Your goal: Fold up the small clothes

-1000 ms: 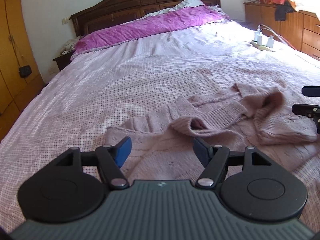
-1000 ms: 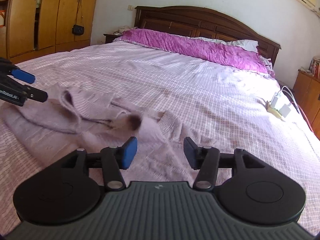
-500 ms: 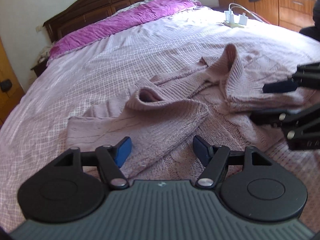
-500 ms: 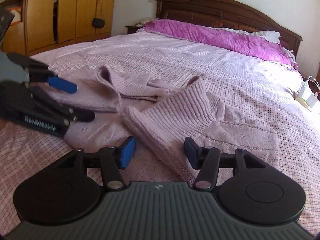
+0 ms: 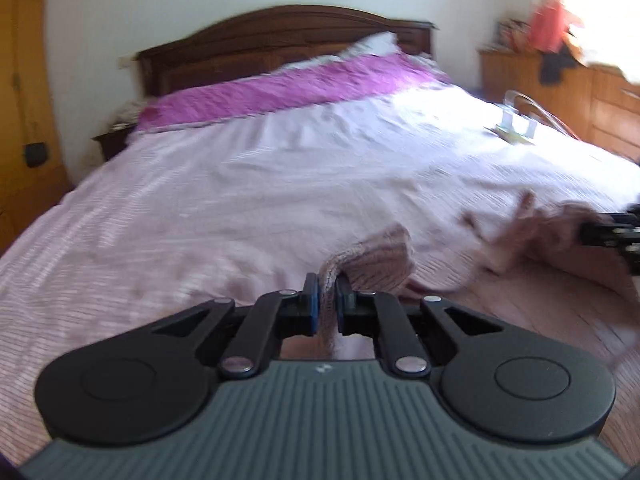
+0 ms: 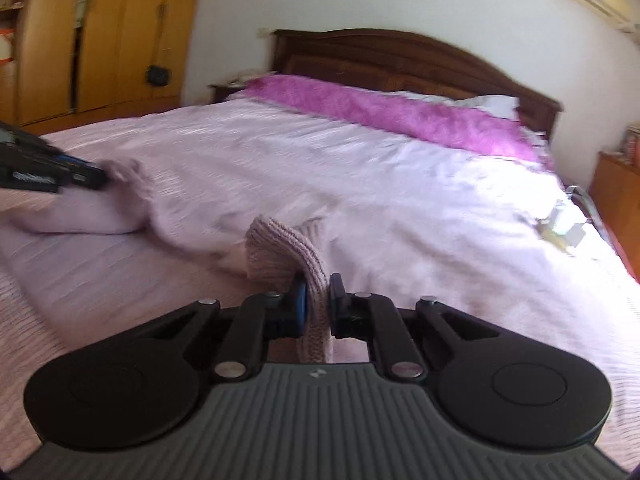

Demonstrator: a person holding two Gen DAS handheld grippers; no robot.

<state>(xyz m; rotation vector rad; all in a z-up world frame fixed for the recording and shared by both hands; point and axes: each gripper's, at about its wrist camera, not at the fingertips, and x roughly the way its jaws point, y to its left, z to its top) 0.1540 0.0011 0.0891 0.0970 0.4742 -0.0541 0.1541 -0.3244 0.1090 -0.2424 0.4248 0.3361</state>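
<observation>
The left gripper [image 5: 327, 304] was closed on a ribbed edge of the pink knitted sweater [image 5: 376, 266], the knit pinched between its fingers [image 5: 311, 304] and bunched just ahead of them. The right gripper [image 6: 317, 306] was likewise clamped on a ribbed fold of the sweater [image 6: 280, 248], which rose in a hump in front of its fingers [image 6: 299, 307]. The garment lay on the bed [image 5: 240, 184] near its foot, stretched between the two grippers, so its long axis ran crosswise to the bed, side to side rather than toward the headboard [image 6: 420, 60]. Blur hid the finer lie of the cloth. A purple pillow [image 5: 280, 88] lay along the headboard, well apart from the sweater.
</observation>
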